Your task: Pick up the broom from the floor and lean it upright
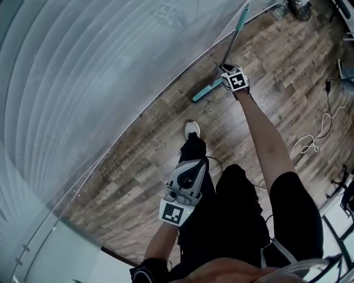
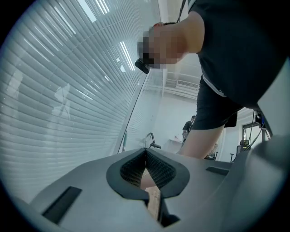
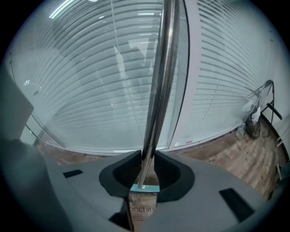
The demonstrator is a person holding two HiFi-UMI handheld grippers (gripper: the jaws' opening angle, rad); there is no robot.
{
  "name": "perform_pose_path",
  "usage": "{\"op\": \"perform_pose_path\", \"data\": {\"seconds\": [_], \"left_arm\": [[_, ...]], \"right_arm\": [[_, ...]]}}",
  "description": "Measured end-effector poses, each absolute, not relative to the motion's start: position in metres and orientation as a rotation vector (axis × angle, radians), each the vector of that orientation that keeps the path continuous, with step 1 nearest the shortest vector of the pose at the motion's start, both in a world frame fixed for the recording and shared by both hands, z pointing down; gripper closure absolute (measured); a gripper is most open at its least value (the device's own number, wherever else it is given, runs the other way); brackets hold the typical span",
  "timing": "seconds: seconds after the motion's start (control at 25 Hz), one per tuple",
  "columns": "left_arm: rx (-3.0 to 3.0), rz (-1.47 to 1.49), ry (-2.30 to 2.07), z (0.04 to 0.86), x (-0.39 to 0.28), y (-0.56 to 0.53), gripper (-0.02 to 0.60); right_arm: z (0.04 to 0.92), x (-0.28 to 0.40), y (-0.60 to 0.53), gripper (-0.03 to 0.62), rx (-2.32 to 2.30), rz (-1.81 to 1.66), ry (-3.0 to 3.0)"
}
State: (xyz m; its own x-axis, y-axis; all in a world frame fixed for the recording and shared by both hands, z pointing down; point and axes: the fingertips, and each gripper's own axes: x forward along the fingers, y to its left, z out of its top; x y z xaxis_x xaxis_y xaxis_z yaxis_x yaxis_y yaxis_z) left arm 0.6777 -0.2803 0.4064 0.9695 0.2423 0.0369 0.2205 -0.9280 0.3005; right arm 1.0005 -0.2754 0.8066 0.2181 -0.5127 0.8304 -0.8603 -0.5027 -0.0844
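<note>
wood-plank floor (image 1: 166, 166) fills the head view from 6 o'clock round to 2 o'clock. a striped glass wall (image 1: 83, 83) borders it on the 9 to 12 o'clock side.

the broom (image 1: 234, 40) stands at 1 o'clock, beyond the person's shoe (image 1: 191, 129). its teal head (image 1: 202, 94) sits on the floor near the foot of the wall. its metal handle (image 3: 159, 81) rises toward 12 o'clock and ends in a teal grip (image 1: 244, 14) close to the glass. whether the grip touches the glass cannot be told.

the right tongs (image 3: 146, 159) are clamped on the lower handle, just above the head, with a pad pressing the tube on each side. the left tongs (image 2: 146, 158) are closed with nothing between them. they sit at 6 o'clock by the person's leg, well apart from the broom.

step in hand, as judged: settling the handle against the wall.

1. use the head as the pivot and do not lift it off the floor.
2. set the head slightly out from the wall's foot so the handle tilts into the glass, not away from it.
3. bring the grip to the glass slowly, because a hard tap may make it bounce.
4. the planks look smooth, so the head may slide toward 6 o'clock. check that it is firm before letting go.
5. open the right tongs gradually and draw them straight back off the tube without nudging it sideways.
</note>
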Motion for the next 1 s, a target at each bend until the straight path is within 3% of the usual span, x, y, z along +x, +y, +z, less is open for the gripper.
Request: {"op": "perform_pose_path", "data": {"seconds": [0.48, 1.0], "left_arm": [[2.78, 0.09, 0.237, 0.391, 0.655, -0.292, 0.561], [2.769, -0.031, 0.214, 0.348, 0.675, -0.297, 0.561]], "right_arm": [[0.772, 1.028, -0.297, 0.5, 2.004, 1.097, -1.263], [0.709, 1.04, -0.298, 0.441, 1.911, 1.097, -1.274]]}}
